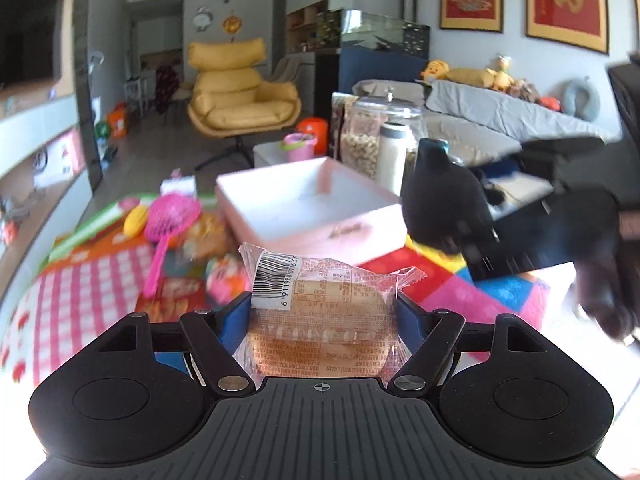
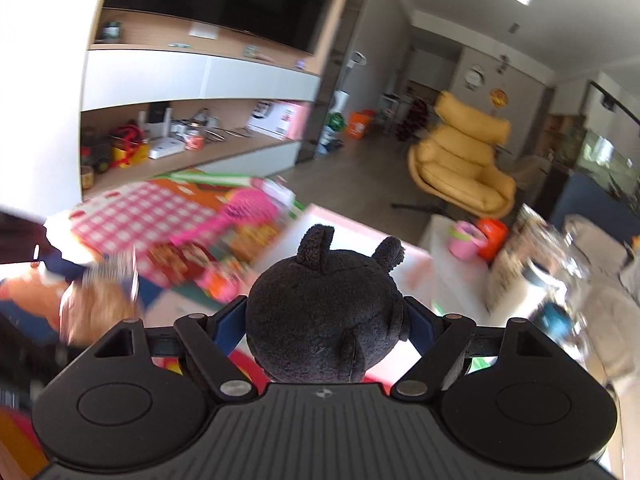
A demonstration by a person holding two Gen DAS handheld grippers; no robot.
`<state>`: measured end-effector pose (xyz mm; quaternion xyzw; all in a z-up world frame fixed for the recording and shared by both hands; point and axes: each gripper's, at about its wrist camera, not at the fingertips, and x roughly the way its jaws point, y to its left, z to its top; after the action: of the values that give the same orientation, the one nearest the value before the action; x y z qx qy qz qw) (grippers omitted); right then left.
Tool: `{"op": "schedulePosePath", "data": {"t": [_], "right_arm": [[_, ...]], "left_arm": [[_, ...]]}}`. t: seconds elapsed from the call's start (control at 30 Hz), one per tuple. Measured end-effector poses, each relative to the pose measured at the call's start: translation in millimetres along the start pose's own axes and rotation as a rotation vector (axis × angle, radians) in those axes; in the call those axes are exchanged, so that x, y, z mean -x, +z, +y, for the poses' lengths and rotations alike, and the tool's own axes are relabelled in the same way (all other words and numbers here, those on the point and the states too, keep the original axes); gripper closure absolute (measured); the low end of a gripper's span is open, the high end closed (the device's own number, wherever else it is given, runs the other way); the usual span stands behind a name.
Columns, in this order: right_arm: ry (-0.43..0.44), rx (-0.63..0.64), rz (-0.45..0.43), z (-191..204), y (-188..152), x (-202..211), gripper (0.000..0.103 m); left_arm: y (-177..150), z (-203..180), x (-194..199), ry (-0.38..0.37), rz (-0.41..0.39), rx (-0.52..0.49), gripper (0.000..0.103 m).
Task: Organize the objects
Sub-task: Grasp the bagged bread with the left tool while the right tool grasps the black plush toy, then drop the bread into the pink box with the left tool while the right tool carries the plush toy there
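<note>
Much of the scene was smeared by motion blur: the snack packets (image 1: 200, 236) on the patterned cloth (image 1: 92, 276) could not be read, and in the right wrist view the tabletop (image 2: 452, 280) clutter was reduced to streaks. The lower part of each held item was cut off behind the gripper body.

The left hand-held gripper (image 1: 324, 312) pointed downward over the cloth, its blue pads pressed against both sides of a clear-wrapped pastry (image 1: 324, 316) with a barcode label, which stood upright between the fingers. The right hand-held gripper (image 2: 326, 320) was clamped on a black plush toy (image 2: 324, 320), its pads set against the toy's flanks and the two ears pointing away from the camera.

The left wrist view alone showed the open pink box (image 1: 308, 208) standing on the cloth just beyond the pastry, its white inside bare where visible. It also showed the plush toy (image 1: 444, 208) from outside, hanging at the box's right edge, with the right gripper's dark body (image 1: 532, 236) blurred behind it. Glass jars (image 1: 384, 132) and a white bottle (image 1: 394, 156) stood behind the box. A pink mesh scoop (image 1: 168, 220) and a yellow toy (image 1: 136, 220) lay to the left of the box. The right wrist view alone showed a wall shelf (image 2: 192, 148), and a blurred pastry (image 2: 96, 308) at its left edge.
</note>
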<state>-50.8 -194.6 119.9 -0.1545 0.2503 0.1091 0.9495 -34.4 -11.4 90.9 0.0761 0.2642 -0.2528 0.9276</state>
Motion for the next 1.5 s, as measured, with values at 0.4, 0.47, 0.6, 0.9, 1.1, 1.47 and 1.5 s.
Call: {"op": "schedulePosePath", "data": {"t": [0.4,0.47,0.6,0.9,1.1,1.47,1.5], "right_arm": [[0.041,-0.141,-0.040,-26,-40,-11,0.022],[0.025,-0.151,-0.037,-26,-37,-14,0.022],[0.017,-0.171,-0.011,-28,-31,-29,0.022],[0.023,-0.200,-0.011,-36,-5,-56,0.022],[0.086,-0.365,-0.070,-84,80,-100,0.010],[0.040,-0.320,-0.012,-41,4,-119,0.000],[0.034,-0.311,-0.003,-36,-7,-118,0.000]], "left_arm": [[80,14,-160,0.146,0.050,-0.068,0.021],[80,30,-156,0.097,-0.009,0.060,0.025],[80,44,-137,0.048,-0.079,0.157,0.025],[30,48,-67,0.068,-0.127,0.200,0.025],[-7,33,-54,0.076,-0.036,0.086,0.025],[-27,78,-67,0.128,-0.006,0.165,0.025],[-23,84,-70,0.131,-0.013,0.187,0.025]]}}
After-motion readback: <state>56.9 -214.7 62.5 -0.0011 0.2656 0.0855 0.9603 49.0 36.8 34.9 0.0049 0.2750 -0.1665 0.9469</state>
